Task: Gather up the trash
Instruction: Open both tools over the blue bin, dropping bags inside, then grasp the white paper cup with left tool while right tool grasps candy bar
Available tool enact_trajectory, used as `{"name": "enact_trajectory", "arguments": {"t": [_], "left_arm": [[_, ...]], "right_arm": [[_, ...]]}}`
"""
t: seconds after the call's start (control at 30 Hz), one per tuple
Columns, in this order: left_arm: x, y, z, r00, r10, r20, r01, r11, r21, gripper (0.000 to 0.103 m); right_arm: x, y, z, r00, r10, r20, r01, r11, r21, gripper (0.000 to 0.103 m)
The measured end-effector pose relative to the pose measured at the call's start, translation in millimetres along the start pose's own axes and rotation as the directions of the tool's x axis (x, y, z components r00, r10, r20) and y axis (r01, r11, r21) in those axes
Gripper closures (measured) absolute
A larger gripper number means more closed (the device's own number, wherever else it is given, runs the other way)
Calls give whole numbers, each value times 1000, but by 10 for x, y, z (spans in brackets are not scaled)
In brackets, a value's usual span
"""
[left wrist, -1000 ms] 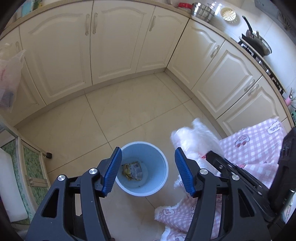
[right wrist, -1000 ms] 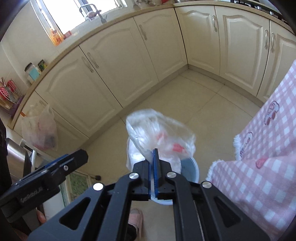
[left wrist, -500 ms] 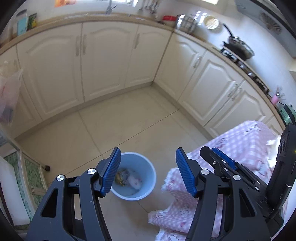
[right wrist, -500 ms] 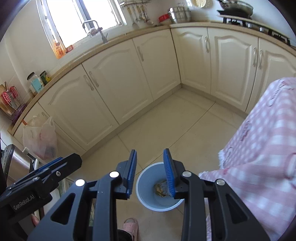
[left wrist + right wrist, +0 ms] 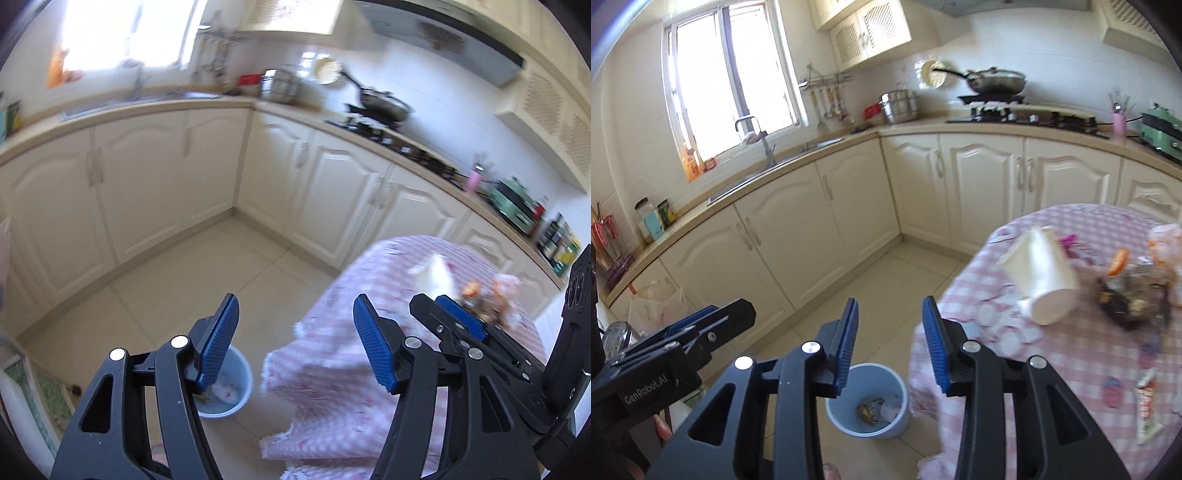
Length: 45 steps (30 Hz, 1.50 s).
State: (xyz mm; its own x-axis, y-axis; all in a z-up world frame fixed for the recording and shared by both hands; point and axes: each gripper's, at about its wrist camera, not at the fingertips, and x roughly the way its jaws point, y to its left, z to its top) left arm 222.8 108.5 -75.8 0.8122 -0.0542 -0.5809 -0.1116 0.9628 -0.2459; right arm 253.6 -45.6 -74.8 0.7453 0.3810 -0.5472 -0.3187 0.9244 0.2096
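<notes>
Both grippers are held above the kitchen floor (image 5: 886, 273), each with its blue-padded fingers spread wide and nothing between them. The left gripper (image 5: 295, 343) is seen over the near edge of the round table covered by a pink checked tablecloth (image 5: 332, 387); the right gripper (image 5: 890, 343) is seen above the pale blue trash bin (image 5: 868, 402), which stands on the floor just beside the hanging cloth, to its left. Scraps of trash, among them something crumpled and yellowish and something pale, are seen lying in the bottom of the bin. In the left wrist view the bin (image 5: 240, 380) is partly hidden behind the left finger.

More trash is left on the tablecloth at the right: a white paper cup (image 5: 1039, 277) lying on its side with its base toward the camera, a dark pile of food scraps with orange peel (image 5: 1126, 291) just beyond it to the right, and a small printed wrapper (image 5: 1147, 406) near the right edge. Cream cabinets (image 5: 827, 236) are seen along the far walls, with a wok (image 5: 993, 81) on the stove at the far right
</notes>
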Motion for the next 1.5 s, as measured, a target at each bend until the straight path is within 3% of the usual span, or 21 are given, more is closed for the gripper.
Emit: {"name": "enact_trajectory", "arguments": {"t": [0.2, 0.4, 0.63, 0.87, 0.93, 1.07, 1.1, 1.5], "left_arm": [[-53, -776, -163, 993, -113, -35, 117, 985, 128, 40], [59, -1247, -329, 985, -151, -87, 166, 965, 205, 40], [226, -1533, -491, 978, -144, -149, 178, 952, 249, 40], [327, -1599, -541, 977, -125, -172, 167, 951, 259, 40], [377, -1618, -533, 976, -122, -179, 166, 953, 254, 40], [465, -1622, -514, 974, -124, -189, 169, 955, 242, 40], [484, -1621, -506, 974, -125, -189, 169, 956, 241, 40], [831, -1603, -220, 974, -144, -174, 180, 960, 216, 40]], "right_arm": [[-596, -665, -145, 989, -142, 45, 141, 989, 43, 66], [-925, -1408, -421, 958, -286, -2, 284, 951, 123, 65], [-696, -1764, -677, 941, -294, -168, 319, 936, 150, 65], [-423, -1811, -768, 922, -310, -232, 340, 935, 103, 66], [-396, -1812, -763, 923, -309, -229, 336, 937, 90, 78], [-334, -1819, -725, 938, -281, -204, 305, 947, 98, 84], [-343, -1818, -702, 944, -271, -191, 294, 950, 105, 97], [-391, -1694, -240, 986, -163, -42, 168, 974, 150, 97]]}}
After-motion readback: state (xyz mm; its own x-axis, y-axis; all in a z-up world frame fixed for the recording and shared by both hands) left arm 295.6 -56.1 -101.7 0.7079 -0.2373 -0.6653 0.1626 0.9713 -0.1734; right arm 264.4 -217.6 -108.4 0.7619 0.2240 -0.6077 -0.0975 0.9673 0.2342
